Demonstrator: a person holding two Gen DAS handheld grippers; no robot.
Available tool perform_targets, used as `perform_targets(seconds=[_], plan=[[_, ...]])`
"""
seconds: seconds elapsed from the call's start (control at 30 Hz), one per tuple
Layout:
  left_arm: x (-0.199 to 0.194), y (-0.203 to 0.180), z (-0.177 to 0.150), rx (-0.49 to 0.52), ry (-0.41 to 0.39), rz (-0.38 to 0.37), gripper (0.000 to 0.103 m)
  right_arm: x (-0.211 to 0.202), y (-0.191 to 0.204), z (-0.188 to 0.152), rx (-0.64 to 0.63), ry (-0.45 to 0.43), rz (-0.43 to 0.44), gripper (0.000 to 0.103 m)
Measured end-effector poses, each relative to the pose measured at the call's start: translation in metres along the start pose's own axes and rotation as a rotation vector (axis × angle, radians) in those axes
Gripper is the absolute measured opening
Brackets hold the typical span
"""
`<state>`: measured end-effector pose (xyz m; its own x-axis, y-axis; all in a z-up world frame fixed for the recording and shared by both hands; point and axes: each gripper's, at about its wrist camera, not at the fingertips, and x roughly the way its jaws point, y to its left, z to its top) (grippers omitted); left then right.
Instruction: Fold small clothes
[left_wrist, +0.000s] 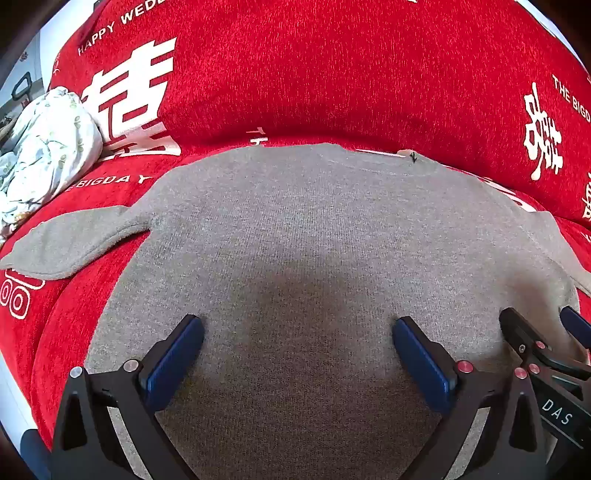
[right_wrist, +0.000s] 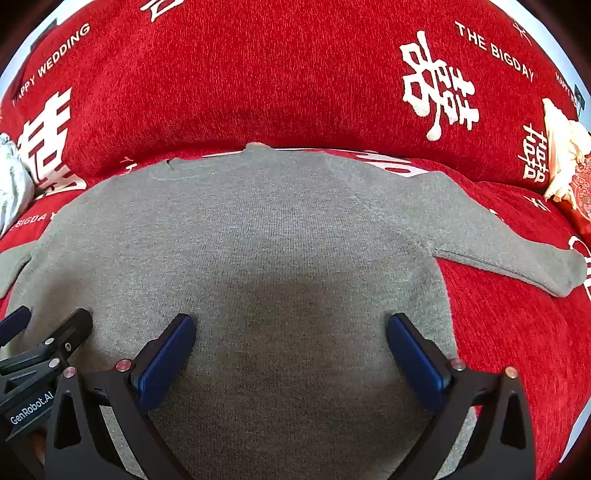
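Observation:
A small grey knitted sweater (left_wrist: 295, 229) (right_wrist: 266, 236) lies flat on a red sofa seat, neck toward the backrest. Its left sleeve (left_wrist: 74, 243) spreads out to the left and its right sleeve (right_wrist: 517, 254) to the right. My left gripper (left_wrist: 297, 354) hovers over the lower body of the sweater, jaws wide open with nothing between the blue pads. Beside it, my right gripper (right_wrist: 291, 354) is open too, over the same lower part and empty. Each gripper shows at the edge of the other's view.
The red sofa cover (right_wrist: 258, 74) with white lettering forms the seat and backrest. A crumpled white floral cloth (left_wrist: 44, 147) lies on the seat at far left. A cream and red item (right_wrist: 569, 166) rests at the far right.

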<state>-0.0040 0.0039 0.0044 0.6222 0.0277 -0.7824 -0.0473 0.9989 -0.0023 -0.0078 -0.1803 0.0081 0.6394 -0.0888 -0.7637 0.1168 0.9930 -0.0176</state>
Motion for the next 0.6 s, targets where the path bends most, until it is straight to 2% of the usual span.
perform_targets(seconds=[0.37, 0.6], plan=[[-0.0003, -0.0008, 0.0004, -0.003, 0.005, -0.002, 0.103, -0.0004, 0.0001, -0.0005, 0.000, 0.000, 0.000, 0.103], [-0.0011, -0.0040, 0.0000, -0.015, 0.013, 0.023, 0.103, -0.0005, 0.0004, -0.0004, 0.000, 0.000, 0.000, 0.103]])
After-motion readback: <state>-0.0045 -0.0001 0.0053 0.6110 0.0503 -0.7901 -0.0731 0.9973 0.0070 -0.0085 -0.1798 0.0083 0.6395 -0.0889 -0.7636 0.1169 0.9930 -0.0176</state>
